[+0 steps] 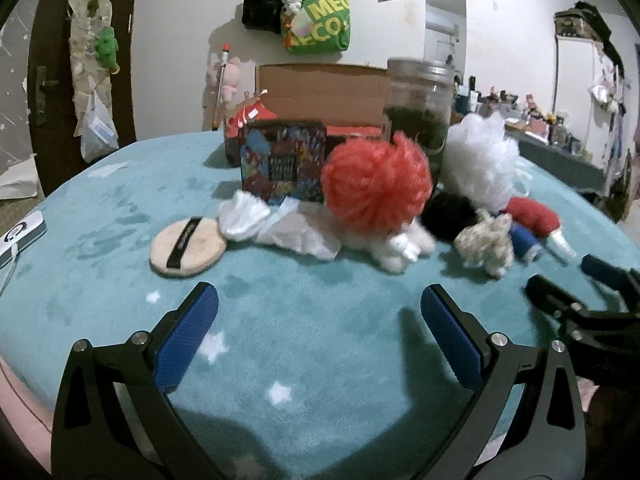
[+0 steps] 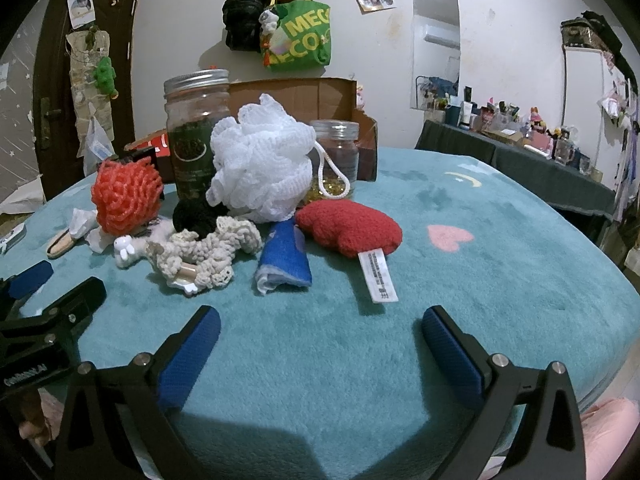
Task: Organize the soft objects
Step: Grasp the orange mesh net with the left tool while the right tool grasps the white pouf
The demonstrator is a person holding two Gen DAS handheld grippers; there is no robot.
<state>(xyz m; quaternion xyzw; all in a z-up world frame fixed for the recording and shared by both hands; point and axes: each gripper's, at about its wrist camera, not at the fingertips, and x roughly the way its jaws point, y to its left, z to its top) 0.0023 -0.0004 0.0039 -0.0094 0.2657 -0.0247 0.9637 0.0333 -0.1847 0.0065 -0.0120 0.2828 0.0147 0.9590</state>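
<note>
Soft things lie in a heap on the teal blanket (image 1: pixel 320 340): a red-orange mesh pouf (image 1: pixel 376 184) (image 2: pixel 126 200), a white mesh pouf (image 1: pixel 482 160) (image 2: pixel 264 164), a round beige powder puff (image 1: pixel 188 246), a black scrunchie (image 2: pixel 196 214), a cream crochet piece (image 2: pixel 208 252), a folded blue cloth (image 2: pixel 286 258) and a red knitted heart (image 2: pixel 352 228). My left gripper (image 1: pixel 320 304) is open and empty, short of the heap. My right gripper (image 2: pixel 320 324) is open and empty, just before the blue cloth and the heart.
An open cardboard box (image 1: pixel 324 92) stands behind the heap with a patterned pouch (image 1: pixel 282 160) before it. Two glass jars (image 2: pixel 198 128) (image 2: pixel 336 152) stand at the back. A small white figure (image 2: pixel 124 250) lies in the heap. A white case (image 1: pixel 20 236) lies far left.
</note>
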